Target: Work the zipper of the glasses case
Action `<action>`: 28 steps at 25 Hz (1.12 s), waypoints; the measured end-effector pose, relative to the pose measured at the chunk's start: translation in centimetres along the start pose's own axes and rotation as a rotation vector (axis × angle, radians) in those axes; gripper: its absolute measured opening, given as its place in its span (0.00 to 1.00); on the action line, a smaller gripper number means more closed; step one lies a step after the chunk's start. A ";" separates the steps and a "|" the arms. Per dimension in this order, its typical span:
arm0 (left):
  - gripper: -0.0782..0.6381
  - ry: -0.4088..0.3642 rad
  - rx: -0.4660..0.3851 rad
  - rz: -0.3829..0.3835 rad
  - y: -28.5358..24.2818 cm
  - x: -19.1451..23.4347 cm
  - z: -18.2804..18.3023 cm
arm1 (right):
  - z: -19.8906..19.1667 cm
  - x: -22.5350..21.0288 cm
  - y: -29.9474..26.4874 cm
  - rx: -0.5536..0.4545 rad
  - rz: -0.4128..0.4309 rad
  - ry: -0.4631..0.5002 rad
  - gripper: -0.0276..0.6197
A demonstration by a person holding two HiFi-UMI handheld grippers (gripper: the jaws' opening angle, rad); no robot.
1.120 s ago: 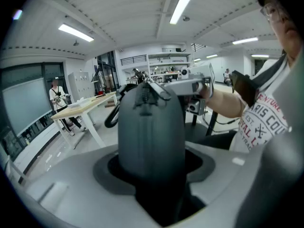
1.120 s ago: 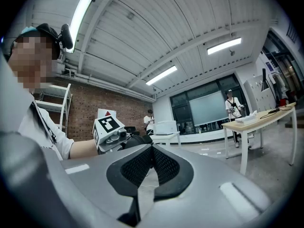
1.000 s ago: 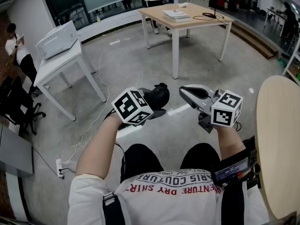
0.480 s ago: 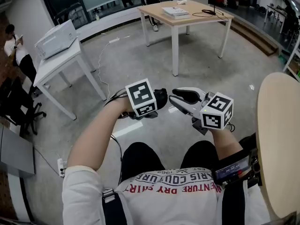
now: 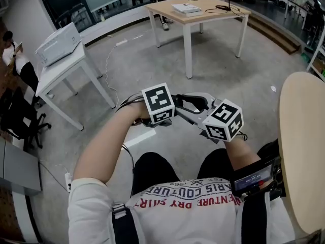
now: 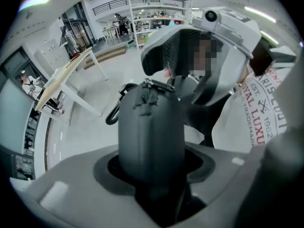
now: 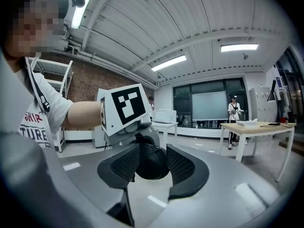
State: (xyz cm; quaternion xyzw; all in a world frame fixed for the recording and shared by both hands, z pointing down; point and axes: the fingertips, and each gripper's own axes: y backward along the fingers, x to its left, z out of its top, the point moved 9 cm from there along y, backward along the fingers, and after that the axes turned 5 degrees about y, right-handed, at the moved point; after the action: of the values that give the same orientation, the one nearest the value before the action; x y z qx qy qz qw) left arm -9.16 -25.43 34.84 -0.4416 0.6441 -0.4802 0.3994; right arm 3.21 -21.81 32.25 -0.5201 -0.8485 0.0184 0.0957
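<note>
A black zipped glasses case [image 6: 151, 137] stands out from my left gripper [image 6: 153, 169], whose jaws are shut on its lower end. Its zipper pull [image 6: 151, 86] sits at the far tip, and a black clip loop [image 6: 114, 116] hangs at its left side. In the head view the two marker cubes nearly meet above the person's lap, with the left gripper [image 5: 162, 105] beside the right gripper [image 5: 186, 105]. My right gripper [image 7: 152, 163] is opening its jaws. The case's rounded end [image 7: 151, 164] lies between its ribbed pads [image 7: 181, 164], which do not press on it.
A round wooden tabletop [image 5: 304, 151] is close on the right. On the floor ahead stand a wooden table [image 5: 200, 10] and a white table with a box [image 5: 63, 65]. A cable and power strip [image 5: 67, 181] lie on the left, near a black chair [image 5: 20, 121].
The two grippers have come together. The right one moved left until the case's end lay between its jaws, which went from shut to open. The left one swung right with the case.
</note>
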 end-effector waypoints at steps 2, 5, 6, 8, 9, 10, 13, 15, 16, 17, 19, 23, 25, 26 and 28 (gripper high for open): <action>0.46 0.002 0.007 -0.003 0.0 0.0 0.0 | 0.0 0.2 -0.2 0.009 -0.008 0.012 0.30; 0.46 0.006 0.001 -0.020 0.0 -0.2 0.1 | 0.1 0.3 -0.6 0.021 -0.031 0.027 0.30; 0.46 0.005 -0.003 -0.024 0.0 -0.3 0.1 | 0.1 0.3 -0.6 0.027 -0.037 0.032 0.30; 0.46 -0.001 -0.008 -0.028 0.0 -0.4 0.1 | 0.0 0.3 -0.5 0.028 -0.030 0.031 0.30; 0.46 -0.005 -0.012 -0.031 -0.1 -0.5 0.0 | -0.1 0.3 -0.4 0.023 -0.020 0.025 0.29; 0.46 -0.008 -0.015 -0.032 -0.1 -0.6 -0.1 | -0.2 0.3 -0.3 0.017 -0.010 0.019 0.28; 0.46 -0.022 -0.022 -0.026 -0.1 -0.8 -0.3 | -0.2 0.3 -0.2 0.008 0.011 0.015 0.25; 0.46 -0.029 -0.022 -0.021 0.0 -0.9 -0.4 | -0.1 0.3 -0.1 0.005 0.018 0.022 0.23; 0.46 -0.031 -0.022 -0.020 0.0 -0.9 -0.4 | -0.1 0.4 0.0 0.005 0.022 0.026 0.23; 0.46 -0.034 -0.023 -0.018 -0.1 -1.0 -0.5 | -0.1 0.4 0.1 0.004 0.025 0.029 0.22; 0.46 -0.034 -0.026 -0.016 -0.1 -1.0 -0.5 | -0.1 0.4 0.2 0.004 0.033 0.033 0.20; 0.46 -0.024 -0.036 -0.020 0.0 -0.7 -1.0 | -0.2 0.3 0.3 0.011 0.033 0.037 0.09; 0.46 -0.038 -0.046 -0.025 0.2 -0.8 -1.0 | -0.2 0.1 0.4 0.006 0.039 0.028 0.09; 0.46 -0.047 -0.052 -0.027 0.3 -0.8 -1.1 | -0.2 0.1 0.5 0.001 0.044 0.023 0.09; 0.46 -0.068 -0.065 -0.032 0.4 -0.9 -1.2 | -0.2 0.1 0.5 -0.009 0.053 0.013 0.09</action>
State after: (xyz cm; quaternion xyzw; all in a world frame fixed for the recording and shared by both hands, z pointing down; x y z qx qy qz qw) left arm -10.08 -24.19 34.82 -0.4806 0.6383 -0.4503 0.3986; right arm 3.62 -21.55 32.37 -0.5431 -0.8338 0.0136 0.0982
